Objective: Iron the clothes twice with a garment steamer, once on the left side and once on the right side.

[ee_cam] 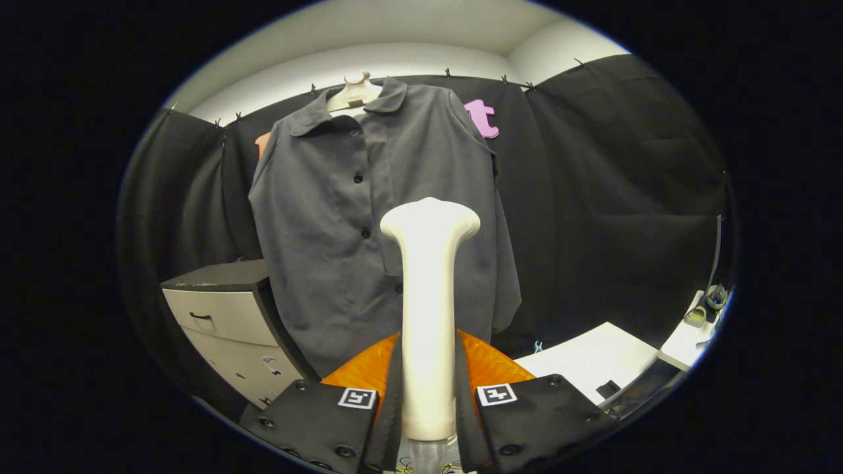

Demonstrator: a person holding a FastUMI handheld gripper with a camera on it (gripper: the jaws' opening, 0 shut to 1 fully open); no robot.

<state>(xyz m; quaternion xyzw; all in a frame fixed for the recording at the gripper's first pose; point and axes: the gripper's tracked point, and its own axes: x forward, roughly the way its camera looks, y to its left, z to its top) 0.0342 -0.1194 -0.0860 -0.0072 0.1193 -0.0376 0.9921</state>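
Both fingers of the gripper [428, 388] clamp the steamer [429, 309] at frame centre; press its head flat against the shirt [329, 230], stroking one side evenly.

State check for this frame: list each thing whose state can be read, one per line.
claw: shut on the garment steamer handle
garment steamer: upright between the fingers, head toward the shirt; touching it or not, cannot tell
grey shirt: hanging on a mannequin, buttoned, some creases
drawer cabinet: drawers closed
white table: beyond the right finger, small dark item on it
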